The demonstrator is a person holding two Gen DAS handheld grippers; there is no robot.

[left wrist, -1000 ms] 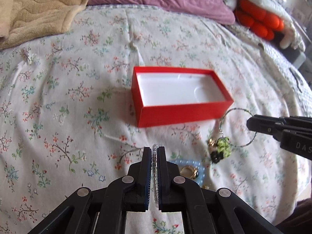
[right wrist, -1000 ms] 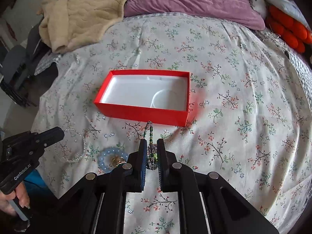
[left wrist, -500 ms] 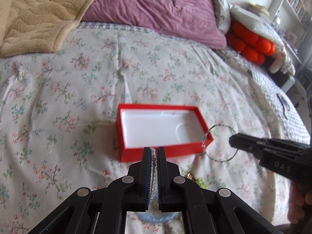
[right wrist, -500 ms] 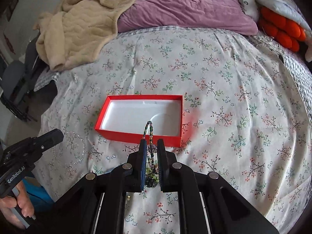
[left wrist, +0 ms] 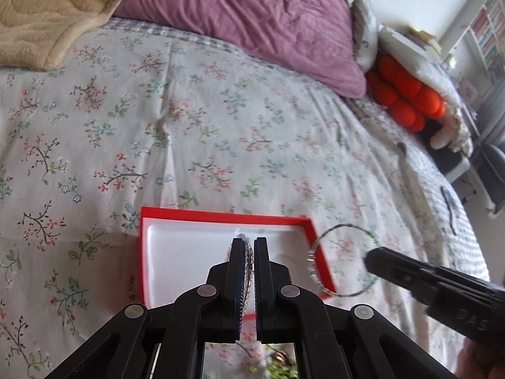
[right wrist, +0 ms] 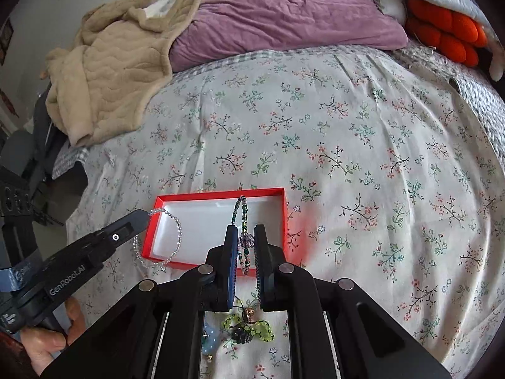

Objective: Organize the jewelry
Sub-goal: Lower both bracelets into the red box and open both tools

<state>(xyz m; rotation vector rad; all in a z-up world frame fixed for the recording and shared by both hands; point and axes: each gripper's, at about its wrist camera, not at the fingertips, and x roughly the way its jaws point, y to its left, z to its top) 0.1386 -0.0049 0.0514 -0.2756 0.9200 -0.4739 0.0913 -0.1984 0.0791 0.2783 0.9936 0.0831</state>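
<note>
I see the bed filling both views, covered by a white sheet printed with small floral sprigs. At its head lie a purple pillow and a crumpled beige quilted blanket; an orange segmented cushion sits at the far right under pale bedding. In the left wrist view, shelving stands in the room's right corner.

The red box, open and lined white, rests on the sheet near the 2 grippers.

I read the left gripper as pinched narrow on a clear beaded bracelet, whose loop hangs over the box's left wall. The right gripper is pinched narrow on a green and dark beaded bracelet, held above the box's near wall.

Below the right gripper, on the sheet, lie a lime-green bead cluster and a pale blue item, too hidden to identify
</note>
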